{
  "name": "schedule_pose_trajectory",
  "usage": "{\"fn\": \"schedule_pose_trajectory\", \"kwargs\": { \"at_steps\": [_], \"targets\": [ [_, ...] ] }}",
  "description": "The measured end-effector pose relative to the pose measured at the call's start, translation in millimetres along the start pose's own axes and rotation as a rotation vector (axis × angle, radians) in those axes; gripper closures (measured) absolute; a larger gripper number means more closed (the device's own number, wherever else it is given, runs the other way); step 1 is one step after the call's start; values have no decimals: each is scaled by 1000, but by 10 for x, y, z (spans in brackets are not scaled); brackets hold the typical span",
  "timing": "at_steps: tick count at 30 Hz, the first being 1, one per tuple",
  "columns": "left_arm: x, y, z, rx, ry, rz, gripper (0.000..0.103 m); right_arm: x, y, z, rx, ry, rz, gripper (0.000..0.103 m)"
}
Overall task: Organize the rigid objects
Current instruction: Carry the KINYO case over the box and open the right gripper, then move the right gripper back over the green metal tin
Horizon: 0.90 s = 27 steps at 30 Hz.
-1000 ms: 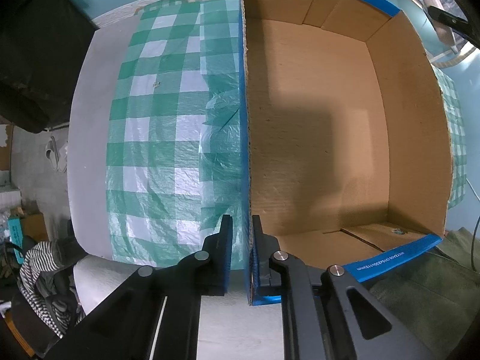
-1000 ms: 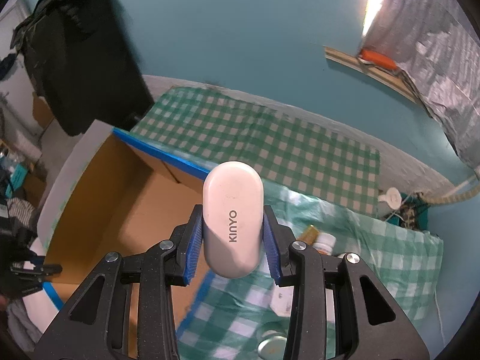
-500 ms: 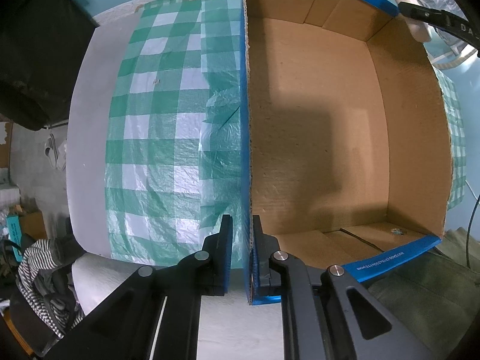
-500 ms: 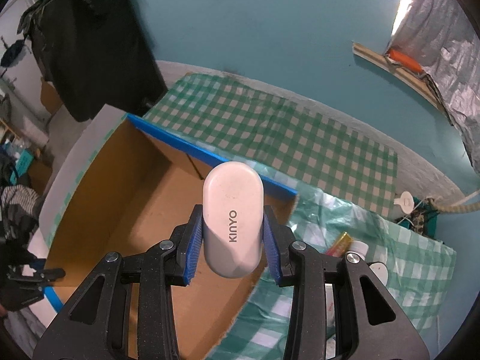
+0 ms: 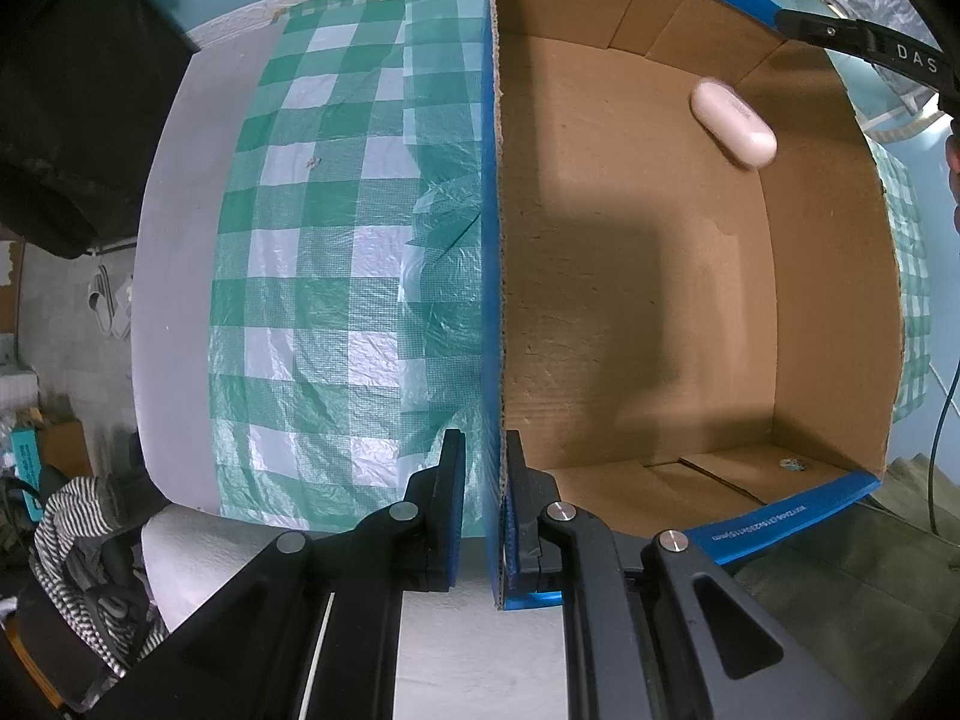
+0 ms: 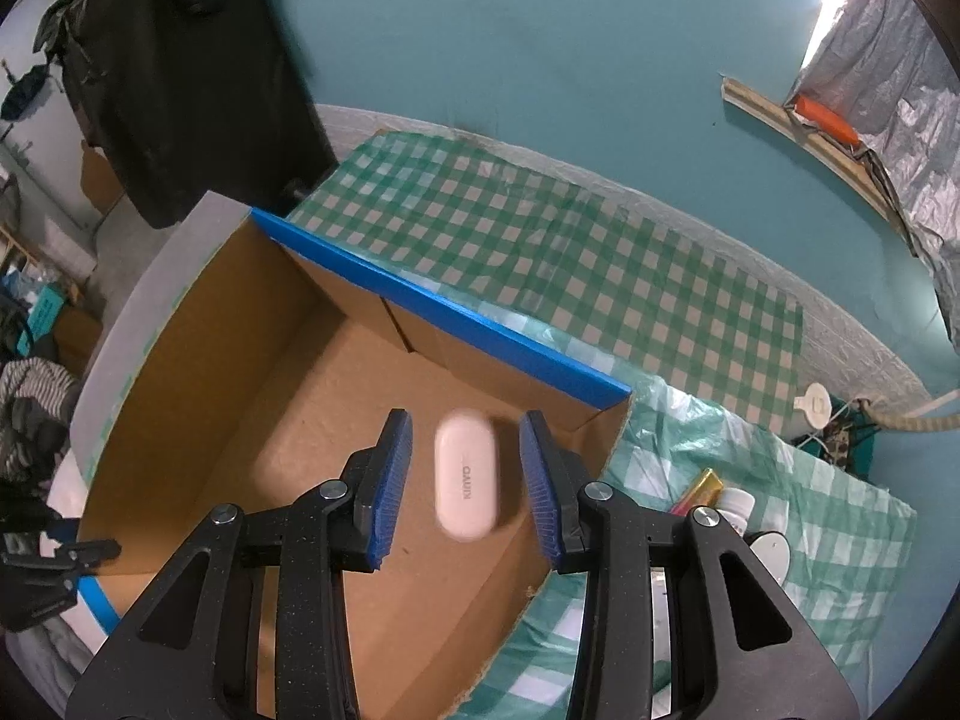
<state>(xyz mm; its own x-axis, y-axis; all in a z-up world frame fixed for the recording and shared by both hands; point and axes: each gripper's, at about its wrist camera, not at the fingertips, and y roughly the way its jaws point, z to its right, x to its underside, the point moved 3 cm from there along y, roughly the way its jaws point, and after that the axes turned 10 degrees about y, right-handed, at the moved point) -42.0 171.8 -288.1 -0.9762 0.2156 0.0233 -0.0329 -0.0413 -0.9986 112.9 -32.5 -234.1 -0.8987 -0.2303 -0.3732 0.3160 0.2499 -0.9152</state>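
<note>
Half a second ago the right gripper (image 6: 466, 487) clamped the white KINYO case (image 6: 465, 476) between its blue pads; now those pads stand wide apart and the case is free, blurred between them with a clear gap on each side and the cardboard box (image 6: 198, 324) beneath it. From the left wrist view the same case (image 5: 733, 122) appears against the box's far right corner, where earlier it sat outside the rim in the gripper's grasp. The left gripper (image 5: 482, 510) has not changed: its pads are pinched narrow on the near left wall of the box (image 5: 636, 276), one pad outside, one inside.

The case is a smooth, glossy, pill-shaped shell with grey lettering. The box is plain brown corrugated card, matte and fibrous, with blue tape along its top edges and folded flaps on the floor. It stands on a crinkled, green-and-white checked plastic tablecloth (image 5: 312, 276). To the right of the box, on the cloth, lie a few small items: a white bottle (image 6: 737, 504) and a gold-coloured wrapper (image 6: 702, 489).
</note>
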Motion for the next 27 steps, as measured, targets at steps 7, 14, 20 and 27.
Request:
{"fn": "schedule_pose_trajectory", "kwargs": {
  "at_steps": [7, 14, 20, 27],
  "targets": [
    [9, 7, -4, 0, 0, -1, 92, 10, -83, 86, 11, 36, 7, 52],
    [16, 3, -21, 7, -6, 1, 92, 72, -273, 237, 26, 80, 25, 44],
    [15, 10, -31, 7, -5, -3, 92, 167, -438, 368, 51, 99, 34, 44],
    [22, 12, -36, 6, -4, -2, 92, 299, -591, 514, 79, 111, 29, 44]
  ]
}}
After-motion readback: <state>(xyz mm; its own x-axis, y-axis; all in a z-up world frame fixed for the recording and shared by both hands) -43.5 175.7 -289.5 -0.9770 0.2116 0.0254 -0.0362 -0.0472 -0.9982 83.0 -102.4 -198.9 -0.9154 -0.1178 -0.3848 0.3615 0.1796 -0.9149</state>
